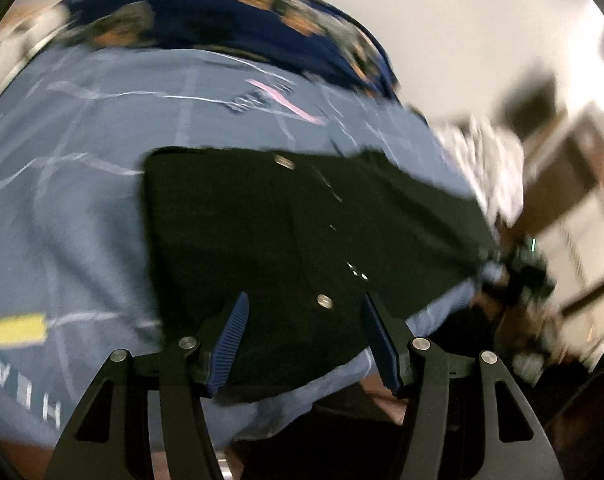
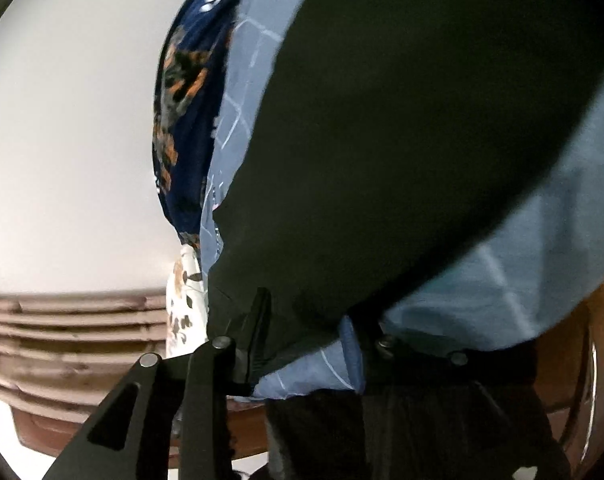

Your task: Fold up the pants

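— Pants location?
— Black pants (image 1: pixel 302 240) lie flat on a blue sheet (image 1: pixel 82 200).
— Left tongs (image 1: pixel 304 340)?
— Spread wide above the pants' near edge, empty.
— Right tongs (image 2: pixel 306 340)?
— Closed on pants and sheet edge together

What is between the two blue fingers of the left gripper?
In the left wrist view, the open left gripper has black pants showing between its fingers, with a small silver button in the gap. The pants lie on a blue sheet.
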